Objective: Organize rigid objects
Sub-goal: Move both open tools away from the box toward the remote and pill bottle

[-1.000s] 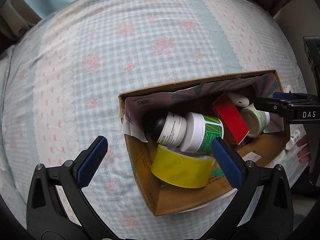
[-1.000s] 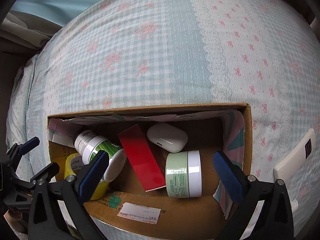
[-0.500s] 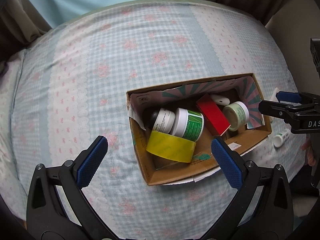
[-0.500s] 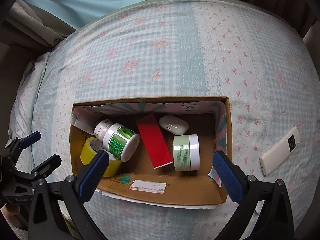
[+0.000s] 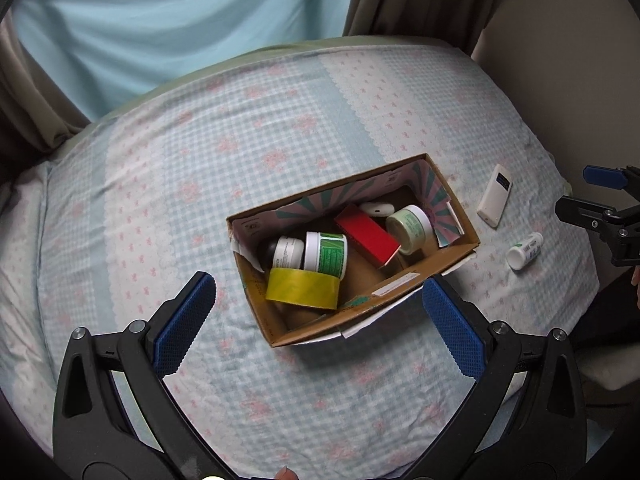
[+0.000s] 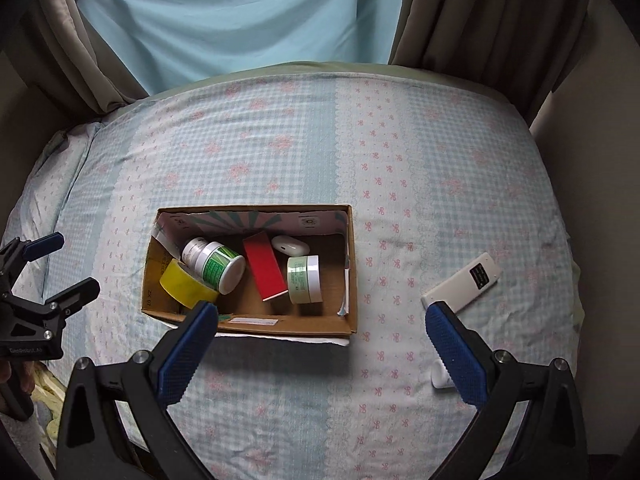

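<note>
1. The left gripper [image 5: 316, 312] hangs above the bed [image 5: 160, 184] with its blue pads spread wide, nothing between them; the cardboard box [image 5: 452, 254] lies beyond it, near the bed's middle.
2. In the box: a yellow tape roll [image 5: 302, 288] at the near left end; a green-labelled jar [image 5: 326, 252] and a black-capped bottle [image 5: 286, 250] on their sides behind it; a red box [image 5: 366, 234]; a pale green jar [image 5: 410, 224]; a white earbud case [image 5: 376, 209].
3. Toward the bed's right edge lie a white remote [image 5: 495, 200] and a small white bottle [image 5: 524, 250], apart from the box; the right gripper [image 5: 576, 194] shows at the right, jaws parted.
</note>
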Action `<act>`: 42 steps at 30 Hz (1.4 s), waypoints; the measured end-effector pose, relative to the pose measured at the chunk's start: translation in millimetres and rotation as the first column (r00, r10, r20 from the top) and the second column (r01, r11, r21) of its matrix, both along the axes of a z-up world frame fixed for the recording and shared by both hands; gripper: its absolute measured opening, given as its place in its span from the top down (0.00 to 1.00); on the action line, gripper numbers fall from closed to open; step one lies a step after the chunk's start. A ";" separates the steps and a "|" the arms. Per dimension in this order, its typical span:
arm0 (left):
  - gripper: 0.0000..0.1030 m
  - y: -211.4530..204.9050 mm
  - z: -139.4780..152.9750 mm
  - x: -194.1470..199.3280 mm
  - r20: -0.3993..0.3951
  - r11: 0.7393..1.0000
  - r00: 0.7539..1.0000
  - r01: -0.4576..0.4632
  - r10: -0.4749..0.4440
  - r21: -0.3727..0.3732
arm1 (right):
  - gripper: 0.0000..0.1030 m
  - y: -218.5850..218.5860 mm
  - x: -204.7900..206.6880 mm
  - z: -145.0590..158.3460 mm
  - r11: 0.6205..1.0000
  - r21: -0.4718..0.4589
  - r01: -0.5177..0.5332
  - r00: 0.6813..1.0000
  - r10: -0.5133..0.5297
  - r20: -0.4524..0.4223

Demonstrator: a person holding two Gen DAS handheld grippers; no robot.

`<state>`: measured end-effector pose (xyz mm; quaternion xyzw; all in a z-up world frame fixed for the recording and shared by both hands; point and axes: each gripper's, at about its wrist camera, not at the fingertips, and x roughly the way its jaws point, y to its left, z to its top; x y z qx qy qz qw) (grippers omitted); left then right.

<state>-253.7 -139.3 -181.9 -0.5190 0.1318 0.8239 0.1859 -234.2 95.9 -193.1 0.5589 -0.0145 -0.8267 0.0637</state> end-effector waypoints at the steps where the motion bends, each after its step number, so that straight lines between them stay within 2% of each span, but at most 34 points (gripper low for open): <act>1: 0.00 6.6 0.3 0.4 0.001 1.000 1.000 0.016 -0.016 -0.004 | 0.00 6.2 6.9 2.7 1.000 0.016 0.023 1.000 -0.023 -0.005; 3: 0.00 21.7 -0.1 1.2 0.000 0.998 0.998 0.057 -0.057 -0.011 | 0.00 20.8 19.0 4.8 0.996 0.039 0.083 0.997 -0.082 -0.008; 6: 0.00 51.5 -5.1 1.8 0.004 0.991 0.991 0.131 -0.131 -0.022 | 0.00 46.6 38.7 3.9 0.983 0.005 0.181 0.983 -0.181 0.000; 12: 0.00 120.3 -19.5 2.4 0.015 0.966 0.966 0.257 -0.256 -0.034 | 0.00 97.8 75.8 -10.4 0.931 -0.033 0.362 0.931 -0.360 0.055; 16: 0.00 172.0 -34.0 2.3 0.011 0.943 0.950 0.312 -0.313 -0.118 | 0.00 135.0 98.2 -27.3 0.866 -0.114 0.488 0.872 -0.476 0.116; 20: 0.00 221.7 -45.5 -1.2 0.035 0.913 0.920 0.391 -0.390 -0.114 | 0.00 163.7 114.1 -47.3 0.780 -0.179 0.600 0.800 -0.578 0.163; 23: 0.00 260.5 -59.8 -10.8 0.065 0.896 0.905 0.426 -0.421 -0.125 | 0.00 185.2 120.4 -64.7 0.692 -0.241 0.681 0.732 -0.650 0.202; 28: 0.00 326.3 -94.4 -33.3 0.146 0.855 0.865 0.498 -0.479 -0.143 | 0.00 220.2 124.6 -100.3 0.483 -0.357 0.800 0.585 -0.761 0.282; 31: 0.00 366.9 -122.1 -43.8 0.180 0.825 0.842 0.536 -0.508 -0.179 | 0.00 235.5 120.9 -126.0 0.366 -0.385 0.848 0.497 -0.801 0.334; 34: 0.00 402.0 -153.1 -48.9 0.214 0.788 0.810 0.583 -0.546 -0.197 | 0.00 249.2 115.5 -156.6 0.255 -0.392 0.884 0.414 -0.816 0.404; 37: 0.00 429.9 -188.2 -50.9 0.260 0.758 0.783 0.617 -0.565 -0.211 | 0.00 257.3 111.6 -187.9 0.160 -0.380 0.911 0.339 -0.815 0.470; 39: 0.00 443.5 -211.5 -52.3 0.285 0.747 0.776 0.624 -0.562 -0.228 | 0.01 260.9 110.8 -208.7 0.103 -0.365 0.925 0.290 -0.811 0.508; 41: 0.01 452.6 -231.3 -53.3 0.303 0.746 0.776 0.624 -0.553 -0.232 | 0.10 261.7 110.5 -229.4 0.059 -0.340 0.939 0.248 -0.800 0.546; 42: 0.02 456.5 -239.5 -54.1 0.313 0.748 0.775 0.622 -0.549 -0.230 | 0.11 262.3 111.1 -239.3 0.035 -0.332 0.943 0.229 -0.792 0.565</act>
